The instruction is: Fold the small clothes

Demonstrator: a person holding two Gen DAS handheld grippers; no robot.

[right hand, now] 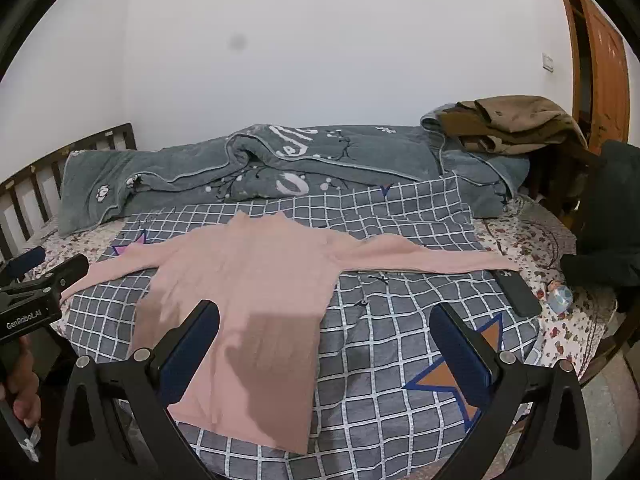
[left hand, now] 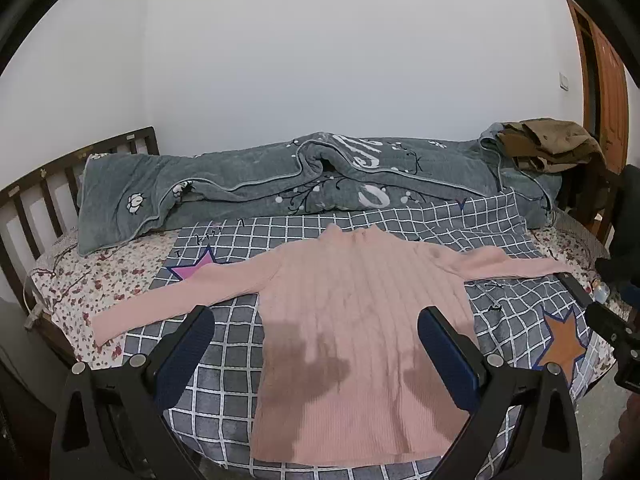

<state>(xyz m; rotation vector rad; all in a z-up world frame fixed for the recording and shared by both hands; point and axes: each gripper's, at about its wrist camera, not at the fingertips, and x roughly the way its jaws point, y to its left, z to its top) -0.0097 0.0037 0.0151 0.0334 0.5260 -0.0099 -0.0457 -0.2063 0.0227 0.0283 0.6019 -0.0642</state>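
A pink ribbed long-sleeved sweater (left hand: 360,312) lies flat on a grey checked sheet (left hand: 224,364), collar toward the wall, both sleeves spread out sideways. My left gripper (left hand: 316,328) hovers open above its lower half, with nothing between the blue pads. In the right wrist view the same sweater (right hand: 256,300) lies left of centre. My right gripper (right hand: 326,326) is open over the sweater's right hem edge and the checked sheet (right hand: 380,344), holding nothing. The left gripper (right hand: 44,276) shows at that view's left edge, in a hand.
A rumpled grey quilt (left hand: 280,180) lies along the wall side of the bed. Brown clothes (left hand: 548,140) are piled at the right end. A black phone (right hand: 516,292) and a small clear bottle (right hand: 560,296) lie past the right sleeve. A wooden headboard (left hand: 48,184) stands at left.
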